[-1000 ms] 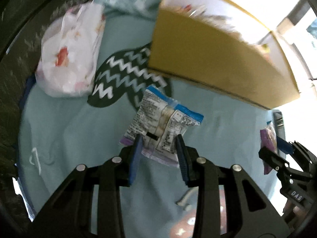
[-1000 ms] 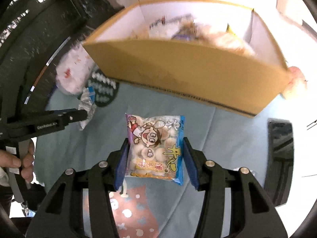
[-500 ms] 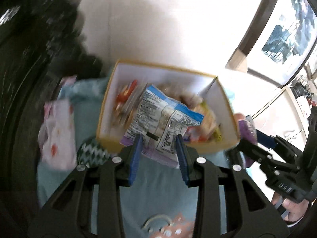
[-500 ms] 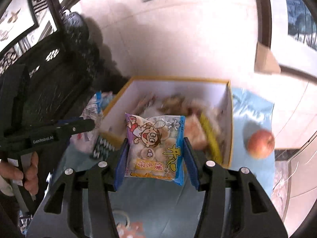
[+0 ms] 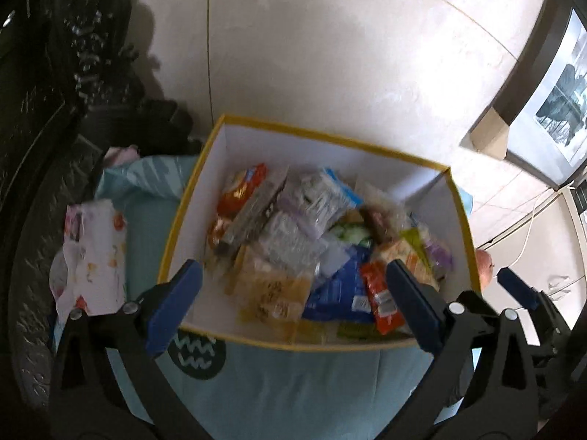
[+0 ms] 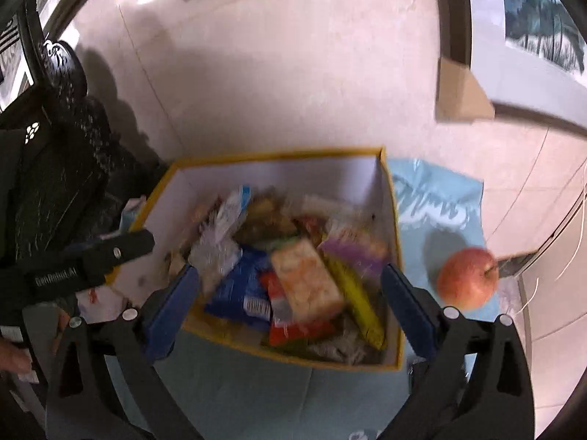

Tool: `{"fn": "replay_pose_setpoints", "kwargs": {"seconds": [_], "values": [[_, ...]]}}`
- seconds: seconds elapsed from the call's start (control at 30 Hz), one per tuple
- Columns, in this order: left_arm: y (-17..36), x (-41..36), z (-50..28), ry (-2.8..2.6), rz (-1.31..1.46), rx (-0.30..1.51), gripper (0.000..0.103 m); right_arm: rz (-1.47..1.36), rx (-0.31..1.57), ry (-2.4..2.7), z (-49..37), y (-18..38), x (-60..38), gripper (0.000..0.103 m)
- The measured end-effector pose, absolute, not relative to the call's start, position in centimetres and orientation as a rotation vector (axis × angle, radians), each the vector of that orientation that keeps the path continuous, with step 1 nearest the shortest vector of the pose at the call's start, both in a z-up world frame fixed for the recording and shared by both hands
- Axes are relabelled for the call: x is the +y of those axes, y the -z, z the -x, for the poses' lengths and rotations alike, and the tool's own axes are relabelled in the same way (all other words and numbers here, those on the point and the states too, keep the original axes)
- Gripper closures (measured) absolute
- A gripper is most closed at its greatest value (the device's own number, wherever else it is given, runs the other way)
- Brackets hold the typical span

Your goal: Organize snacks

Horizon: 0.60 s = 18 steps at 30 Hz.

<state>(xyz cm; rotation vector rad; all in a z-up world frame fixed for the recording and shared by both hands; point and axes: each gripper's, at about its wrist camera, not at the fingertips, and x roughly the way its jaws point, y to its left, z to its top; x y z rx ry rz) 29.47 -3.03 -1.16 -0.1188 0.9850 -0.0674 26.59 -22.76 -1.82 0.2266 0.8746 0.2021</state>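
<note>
A yellow-rimmed cardboard box [image 5: 330, 138] with white inner walls is piled with several snack packets. My left gripper [image 5: 293, 293] hovers over its near wall, jaws opening wide, nothing between the pads. A blurred blue-and-white packet [image 5: 326, 194] lies on the pile beneath it. In the right wrist view the same box [image 6: 275, 154] sits under my right gripper [image 6: 290, 289], whose jaws are also opening and hold nothing. A blurred purple-edged packet [image 6: 354, 247] rests on the heap. The left gripper [image 6: 91, 260] shows at the left there, the right gripper [image 5: 521, 293] at the left view's right edge.
The box stands on a pale blue cloth [image 5: 293, 385]. A white flowered tissue pack [image 5: 91, 253] lies left of the box, a red apple [image 6: 467, 278] right of it. Dark carved furniture [image 5: 36, 146] fills the left; a tiled wall is behind. A hand [image 6: 11, 355] holds the left gripper.
Both grippers rose from the cloth to above the box and opened. The blue-and-white packet and the packet of white balls left the jaws and dropped into the box.
</note>
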Motion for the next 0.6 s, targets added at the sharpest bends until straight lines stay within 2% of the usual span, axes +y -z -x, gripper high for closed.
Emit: {"fn": "replay_pose_setpoints", "kwargs": {"seconds": [0.23,0.6], "values": [[0.9,-2.2,-26.7,0.046,0.116,0.989,0.002,-0.218,0.895,-0.208,-22.9,2.2,-22.3,0.003],[-2.8,-3.3,-20.2,0.026,0.033,0.948,0.002,-0.172,0.864,-0.212,-17.7,-0.4,-22.3,0.003]]}}
